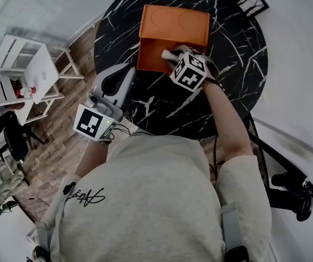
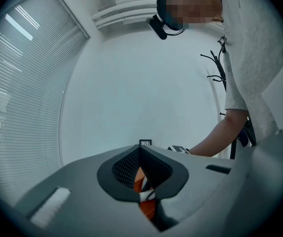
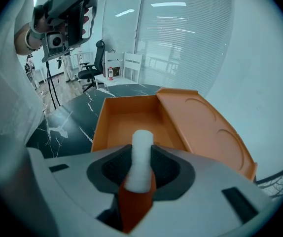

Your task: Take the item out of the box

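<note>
Right tool [image 3: 141, 168] clamps white roll [image 3: 142, 143] at box [image 3: 124, 120].

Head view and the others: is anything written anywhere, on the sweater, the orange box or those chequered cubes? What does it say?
Nothing can be read for sure.
Sweater: black cursive print, too small and loopy to read.
Right marker cube, left marker cube: black and white squares, no letters.
Orange box: two pressed circles on the lid, no words.
White roll: blank.
Bottle: label too small.
</note>
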